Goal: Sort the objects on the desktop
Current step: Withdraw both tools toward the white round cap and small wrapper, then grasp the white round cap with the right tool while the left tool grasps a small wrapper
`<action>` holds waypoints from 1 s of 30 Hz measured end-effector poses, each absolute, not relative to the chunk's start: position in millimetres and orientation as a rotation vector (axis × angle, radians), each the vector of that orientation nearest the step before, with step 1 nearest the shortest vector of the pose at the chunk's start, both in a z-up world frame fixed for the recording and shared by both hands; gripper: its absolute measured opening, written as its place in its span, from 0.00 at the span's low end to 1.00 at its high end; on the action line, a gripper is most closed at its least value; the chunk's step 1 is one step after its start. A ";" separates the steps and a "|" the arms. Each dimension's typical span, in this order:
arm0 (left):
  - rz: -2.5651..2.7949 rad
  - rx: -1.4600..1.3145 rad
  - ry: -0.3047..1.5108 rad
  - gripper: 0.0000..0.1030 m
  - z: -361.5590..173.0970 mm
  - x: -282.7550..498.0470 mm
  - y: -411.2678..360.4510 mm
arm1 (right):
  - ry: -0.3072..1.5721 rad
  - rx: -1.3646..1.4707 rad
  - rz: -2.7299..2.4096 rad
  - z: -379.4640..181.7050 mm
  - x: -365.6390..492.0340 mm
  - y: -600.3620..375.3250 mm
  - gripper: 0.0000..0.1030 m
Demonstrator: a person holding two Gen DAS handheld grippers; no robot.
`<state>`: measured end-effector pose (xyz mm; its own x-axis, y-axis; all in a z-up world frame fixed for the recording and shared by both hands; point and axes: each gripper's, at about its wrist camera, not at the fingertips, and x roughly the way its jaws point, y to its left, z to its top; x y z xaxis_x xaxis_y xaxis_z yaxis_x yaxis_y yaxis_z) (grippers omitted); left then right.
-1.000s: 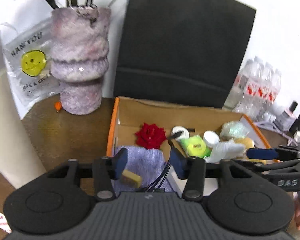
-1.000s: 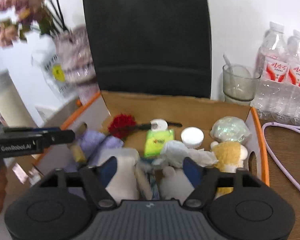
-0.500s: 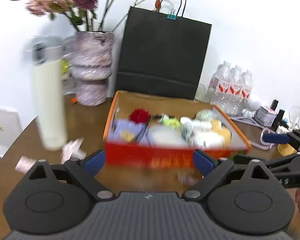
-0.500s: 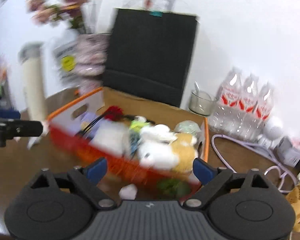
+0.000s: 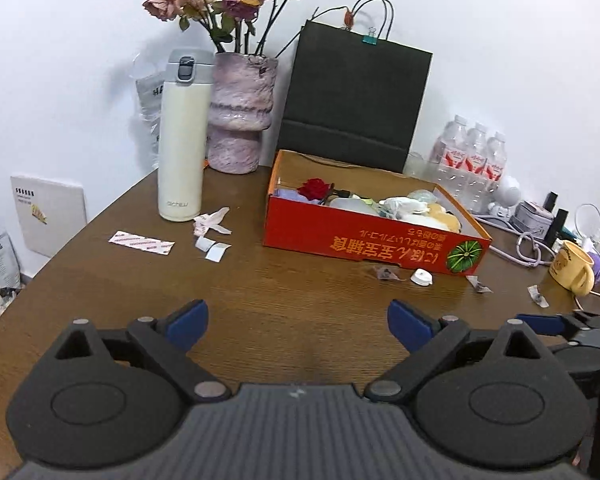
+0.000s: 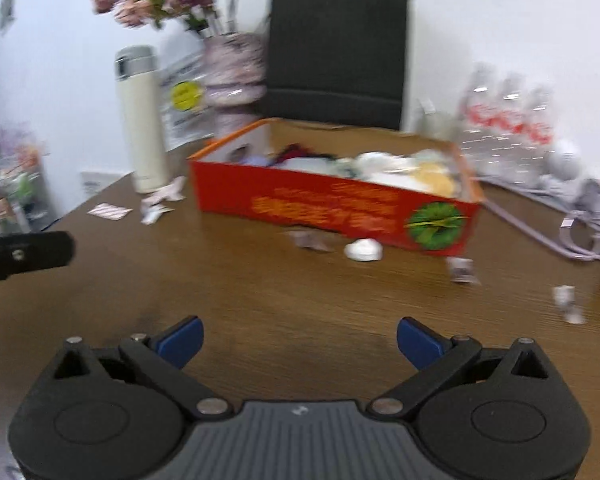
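Note:
A red cardboard box point(image 5: 364, 240) point(image 6: 332, 208) sits on the brown table, filled with a red fabric rose point(image 5: 314, 189), plush toys, a purple cloth and small items. My left gripper point(image 5: 298, 326) is open and empty, low over the table in front of the box. My right gripper point(image 6: 300, 342) is open and empty, also in front of the box. A white cap point(image 5: 421, 277) point(image 6: 363, 249) and scraps of wrapper point(image 5: 386, 273) lie on the table by the box's front.
A cream thermos point(image 5: 182, 152), a vase of dried roses point(image 5: 240, 112) and a black paper bag point(image 5: 352, 96) stand behind. Paper scraps point(image 5: 212, 232) lie left of the box. Water bottles point(image 5: 472, 160), a yellow mug point(image 5: 572, 266) and cables are at the right.
Both grippers have pulled back from over the box to low over the table in front of it, and their jaws have opened wider.

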<state>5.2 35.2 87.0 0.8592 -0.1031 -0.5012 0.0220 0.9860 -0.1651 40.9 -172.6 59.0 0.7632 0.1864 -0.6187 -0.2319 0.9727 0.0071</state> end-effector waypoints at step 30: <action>-0.309 0.075 0.588 0.65 33.5 146.4 -37.2 | 0.704 -0.081 0.346 20.9 173.5 -207.1 0.36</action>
